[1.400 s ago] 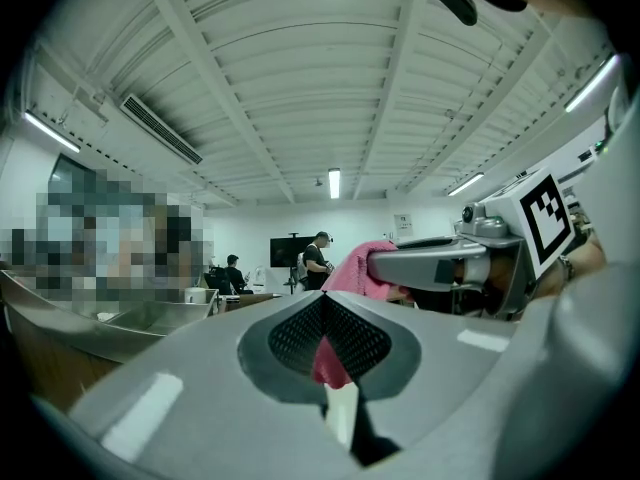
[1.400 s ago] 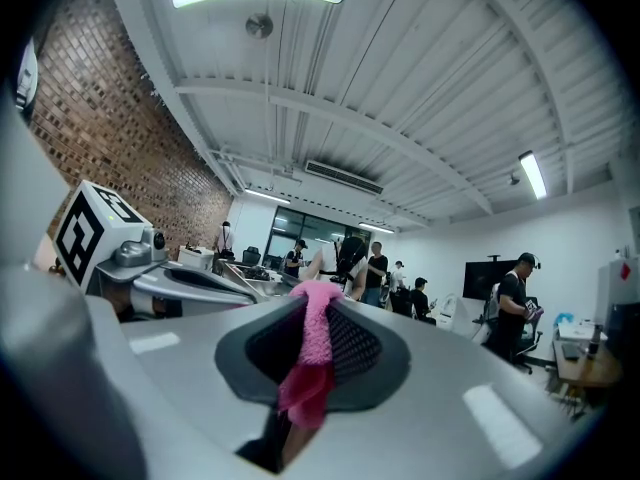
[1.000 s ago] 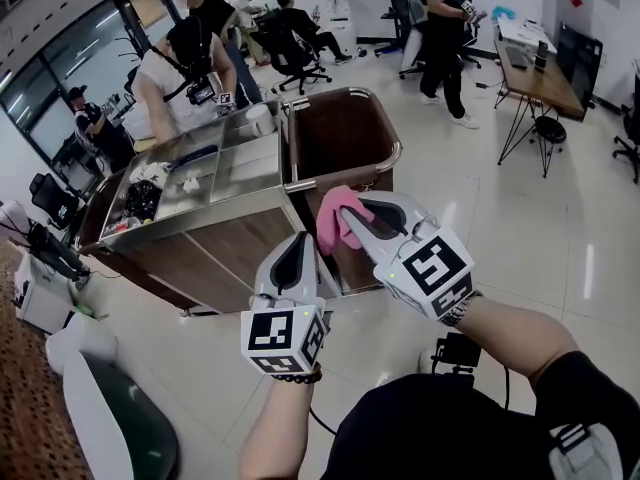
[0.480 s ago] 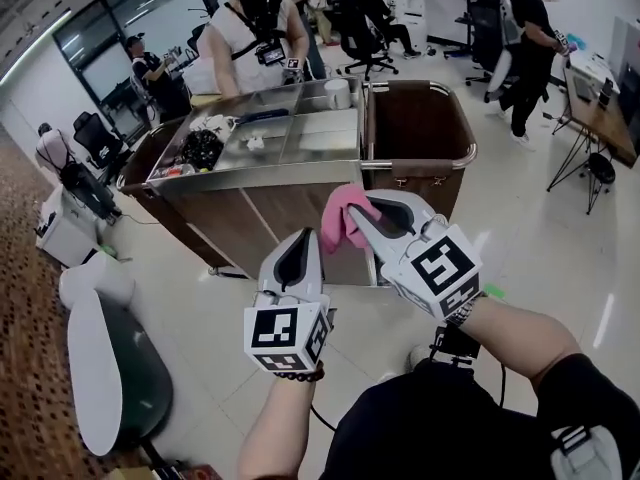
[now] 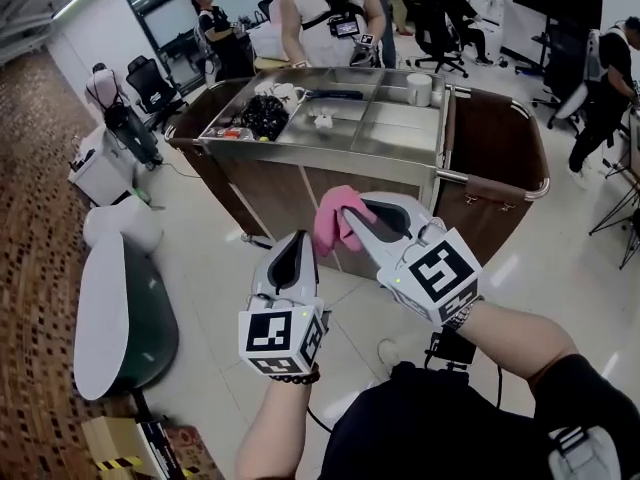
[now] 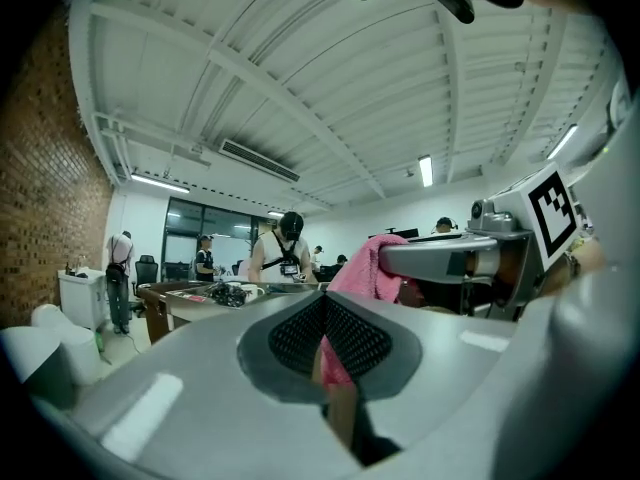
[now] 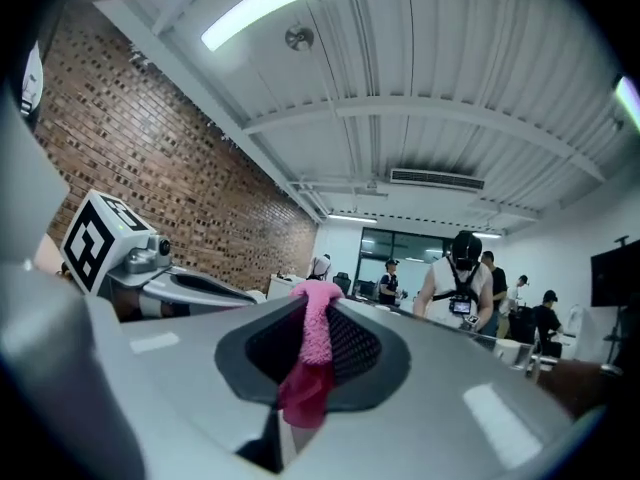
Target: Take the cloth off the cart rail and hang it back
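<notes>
Right tool has the pink cloth, no question about it. The right gripper view shows the jaws drawn in narrow with the fabric pinched between the mesh pads. One fold stands up over the tips and a darker tail hangs down below them. From the head view, the cloth bunches at the very nose of that tool and droops off its left side, up in the air and resting on nothing.

Left tool rides just beside it, a touch lower and to the left. Its jaws meet at the tips and there is nothing between them. In the left gripper view the pink seen through the slit below the pads is the cloth over in the other tool, beyond and to the right. The two tools sit close but do not touch.

The cart stands ahead across the pale floor, steel compartments on top and a brown bag frame at its right end. The cart rail runs along that end, beyond the cloth and off to its right. The cloth is clear of it, with nothing draped on the metal. A person in a white vest stands at the cart's far side.
</notes>
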`<control>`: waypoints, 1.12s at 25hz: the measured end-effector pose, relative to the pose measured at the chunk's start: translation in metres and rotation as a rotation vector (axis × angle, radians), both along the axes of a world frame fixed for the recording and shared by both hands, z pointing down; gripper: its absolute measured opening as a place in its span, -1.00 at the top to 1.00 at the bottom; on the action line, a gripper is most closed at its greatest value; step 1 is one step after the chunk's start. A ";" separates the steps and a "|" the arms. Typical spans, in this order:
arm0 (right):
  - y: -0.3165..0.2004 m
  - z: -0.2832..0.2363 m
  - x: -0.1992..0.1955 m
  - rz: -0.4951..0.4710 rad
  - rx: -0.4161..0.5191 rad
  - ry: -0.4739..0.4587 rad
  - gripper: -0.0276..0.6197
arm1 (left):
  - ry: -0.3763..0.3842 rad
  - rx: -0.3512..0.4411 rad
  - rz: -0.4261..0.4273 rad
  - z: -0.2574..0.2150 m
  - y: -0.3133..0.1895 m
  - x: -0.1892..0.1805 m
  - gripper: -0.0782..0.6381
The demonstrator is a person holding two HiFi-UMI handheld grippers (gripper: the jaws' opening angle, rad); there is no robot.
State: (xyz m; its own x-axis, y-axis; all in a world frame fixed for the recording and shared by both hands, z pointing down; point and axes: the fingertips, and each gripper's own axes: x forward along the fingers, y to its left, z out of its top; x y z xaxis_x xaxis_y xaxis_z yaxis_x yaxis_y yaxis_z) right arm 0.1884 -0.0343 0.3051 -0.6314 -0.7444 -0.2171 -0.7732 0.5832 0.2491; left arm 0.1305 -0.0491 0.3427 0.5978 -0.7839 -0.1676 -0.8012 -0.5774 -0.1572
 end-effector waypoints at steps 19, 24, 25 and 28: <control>-0.158 0.030 -0.098 -0.323 0.026 0.018 0.82 | 0.007 0.030 -0.312 0.021 -0.150 -0.097 0.77; -0.180 0.030 -0.121 -0.372 0.028 0.016 0.82 | 0.000 0.035 -0.370 0.020 -0.167 -0.119 0.77; -0.182 0.031 -0.127 -0.380 0.028 0.017 0.82 | 0.002 0.033 -0.380 0.021 -0.170 -0.127 0.77; -0.188 0.028 -0.145 -0.398 0.029 0.025 0.82 | 0.012 0.036 -0.403 0.017 -0.175 -0.148 0.77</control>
